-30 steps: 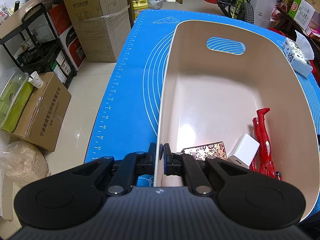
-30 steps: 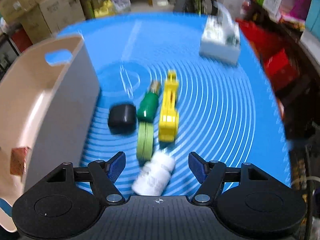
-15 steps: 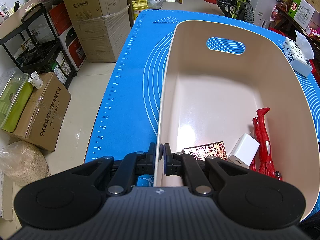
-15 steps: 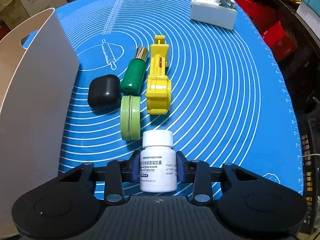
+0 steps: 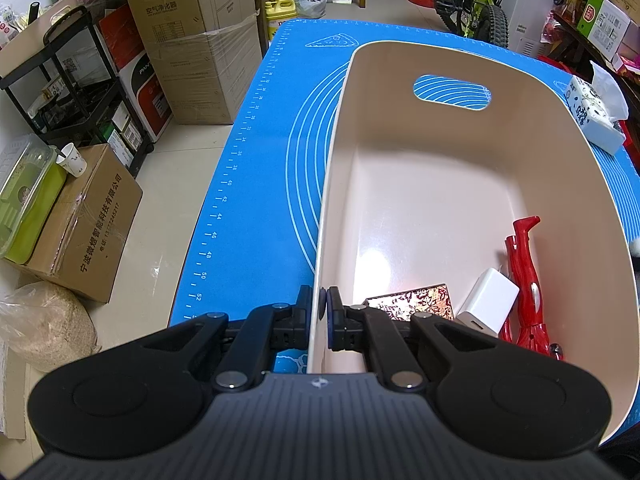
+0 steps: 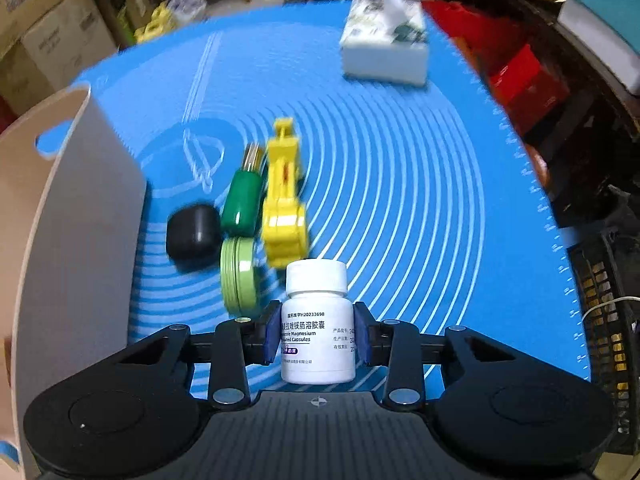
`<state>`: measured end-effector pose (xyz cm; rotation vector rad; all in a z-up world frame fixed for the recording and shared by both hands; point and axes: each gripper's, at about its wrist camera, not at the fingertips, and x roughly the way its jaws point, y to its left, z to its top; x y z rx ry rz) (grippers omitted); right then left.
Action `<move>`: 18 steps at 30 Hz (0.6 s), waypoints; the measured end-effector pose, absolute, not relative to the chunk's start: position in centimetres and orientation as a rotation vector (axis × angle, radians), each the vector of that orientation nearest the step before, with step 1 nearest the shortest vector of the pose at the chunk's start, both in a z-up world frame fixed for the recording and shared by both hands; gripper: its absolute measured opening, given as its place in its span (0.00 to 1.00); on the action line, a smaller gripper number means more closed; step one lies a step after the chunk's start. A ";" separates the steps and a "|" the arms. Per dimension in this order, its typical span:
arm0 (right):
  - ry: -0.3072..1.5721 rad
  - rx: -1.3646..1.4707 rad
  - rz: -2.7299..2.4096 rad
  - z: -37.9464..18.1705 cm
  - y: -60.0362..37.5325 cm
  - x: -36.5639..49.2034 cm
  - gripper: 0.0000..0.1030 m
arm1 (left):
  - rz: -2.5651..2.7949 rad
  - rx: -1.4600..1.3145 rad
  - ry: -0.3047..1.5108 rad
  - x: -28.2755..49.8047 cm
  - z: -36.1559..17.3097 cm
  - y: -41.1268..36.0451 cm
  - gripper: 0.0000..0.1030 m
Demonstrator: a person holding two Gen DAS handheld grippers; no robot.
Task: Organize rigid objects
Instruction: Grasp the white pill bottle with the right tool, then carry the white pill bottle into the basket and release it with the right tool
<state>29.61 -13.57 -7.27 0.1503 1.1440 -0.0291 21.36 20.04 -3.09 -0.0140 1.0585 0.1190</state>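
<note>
1. Fingers of the right gripper (image 6: 318,338), which stood wide apart around a white pill bottle (image 6: 317,326) a second earlier, had clamped onto its sides; the bottle now sat upright between the blue pads, cap pointing away from the camera.

2. Blur across the right wrist view suggested the gripper was in motion with the bottle held, so the grasp looked complete and the carry appeared to be starting.

3. Still lying on the blue mat (image 6: 420,200) over the tabletop, just beyond the bottle, were a black rounded case (image 6: 192,236), a dark green bottle with a gold cap (image 6: 240,200), a light green round tin (image 6: 239,276) on edge, and a yellow clip (image 6: 282,204), all close together.

4. Left gripper (image 5: 323,312) had not changed: its fingers remained clenched on the near rim of the cream bin (image 5: 460,184), one finger outside the wall and one inside, steadying it.

5. Inside the bin, at the near right end, lay a patterned card-like tile (image 5: 416,300), a white charger (image 5: 488,300) and a red clip (image 5: 524,276).

6. Judging from this, the pill bottle was likely the next item bound for the bin, which stood to the left of the loose objects; four items would remain on the mat.

7. A tissue box (image 6: 384,48) sat at the far side of the mat.
</note>
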 end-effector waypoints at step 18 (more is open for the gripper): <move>0.680 0.135 0.232 1.0 -6.5 27.1 0.43 | 0.123 -0.001 1.060 21.5 -3.0 20.0 0.09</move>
